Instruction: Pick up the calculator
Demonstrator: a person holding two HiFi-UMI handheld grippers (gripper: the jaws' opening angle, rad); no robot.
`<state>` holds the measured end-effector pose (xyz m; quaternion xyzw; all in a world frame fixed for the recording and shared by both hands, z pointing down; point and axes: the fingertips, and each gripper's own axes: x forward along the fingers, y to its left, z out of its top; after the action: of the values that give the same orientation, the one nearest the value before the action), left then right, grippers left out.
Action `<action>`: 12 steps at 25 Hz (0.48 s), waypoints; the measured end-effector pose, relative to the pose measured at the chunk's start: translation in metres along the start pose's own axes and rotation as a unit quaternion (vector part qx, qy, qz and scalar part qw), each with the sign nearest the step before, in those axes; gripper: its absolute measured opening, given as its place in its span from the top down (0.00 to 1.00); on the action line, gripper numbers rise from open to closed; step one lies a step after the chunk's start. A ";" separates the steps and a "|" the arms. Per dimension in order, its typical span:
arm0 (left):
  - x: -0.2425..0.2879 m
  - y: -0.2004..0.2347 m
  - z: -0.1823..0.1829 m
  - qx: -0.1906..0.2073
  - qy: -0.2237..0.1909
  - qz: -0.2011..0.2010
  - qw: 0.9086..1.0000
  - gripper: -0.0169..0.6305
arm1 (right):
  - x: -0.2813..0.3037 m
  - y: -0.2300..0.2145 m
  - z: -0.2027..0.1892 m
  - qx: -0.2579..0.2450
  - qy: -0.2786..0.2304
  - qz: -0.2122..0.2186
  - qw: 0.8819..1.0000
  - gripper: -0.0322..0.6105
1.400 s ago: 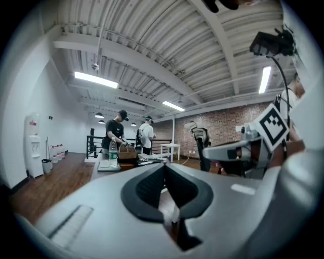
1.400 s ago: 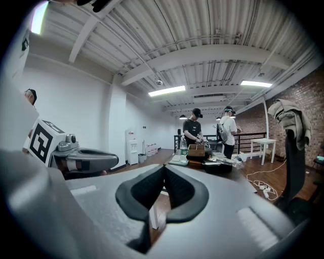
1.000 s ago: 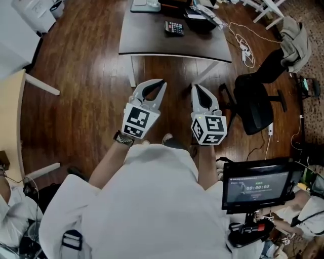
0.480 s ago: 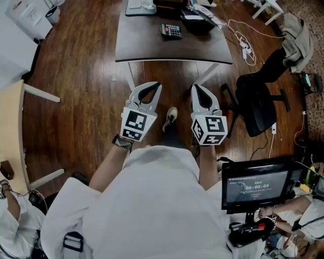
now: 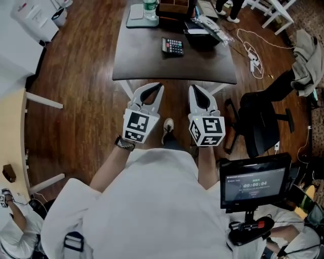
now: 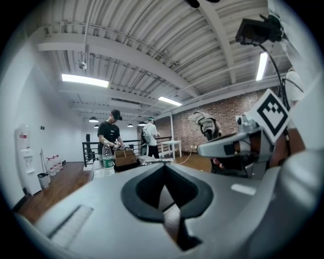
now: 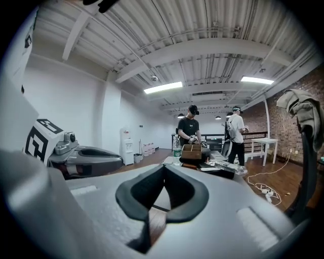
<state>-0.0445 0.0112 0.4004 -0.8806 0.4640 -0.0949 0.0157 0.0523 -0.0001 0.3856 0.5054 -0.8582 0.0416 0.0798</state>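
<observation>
The calculator (image 5: pixel 172 46), black with coloured keys, lies flat on the dark table (image 5: pixel 152 60) in the head view, towards its far middle. My left gripper (image 5: pixel 153 87) and right gripper (image 5: pixel 195 88) are held side by side over the wooden floor, just short of the table's near edge. Both point at the table, and both are shut with nothing between the jaws. In the left gripper view the closed jaws (image 6: pixel 164 168) fill the lower frame, and so do the jaws (image 7: pixel 163 170) in the right gripper view. The calculator shows in neither gripper view.
A water bottle (image 5: pixel 148 7), a brown box (image 5: pixel 174 7) and a dark tray with papers (image 5: pixel 202 28) stand at the table's far end. A black office chair (image 5: pixel 263 119) stands to the right, a monitor (image 5: pixel 253 182) near it. Cables (image 5: pixel 251 50) trail over the floor. Two people (image 7: pixel 191 129) stand behind the table.
Both grippers have moved forward together towards the table, whose near edge now lies just ahead of the fingertips. More of the table's far end shows. Both jaws have stayed shut.
</observation>
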 end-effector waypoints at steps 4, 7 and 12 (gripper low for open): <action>0.050 0.010 0.009 -0.004 -0.001 -0.006 1.000 0.97 | 0.038 -0.034 0.006 0.007 0.007 0.008 1.000 0.95; 0.083 0.013 0.022 -0.002 -0.019 -0.021 1.000 1.00 | 0.065 -0.056 0.013 0.010 0.005 0.022 1.000 0.95; 0.136 0.029 0.024 0.020 0.005 -0.007 1.000 1.00 | 0.099 -0.085 0.033 -0.026 -0.022 0.047 0.998 0.95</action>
<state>0.0115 -0.1180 0.3946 -0.8829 0.4557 -0.1089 0.0302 0.0766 -0.1313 0.3704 0.4631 -0.8833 0.0117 0.0721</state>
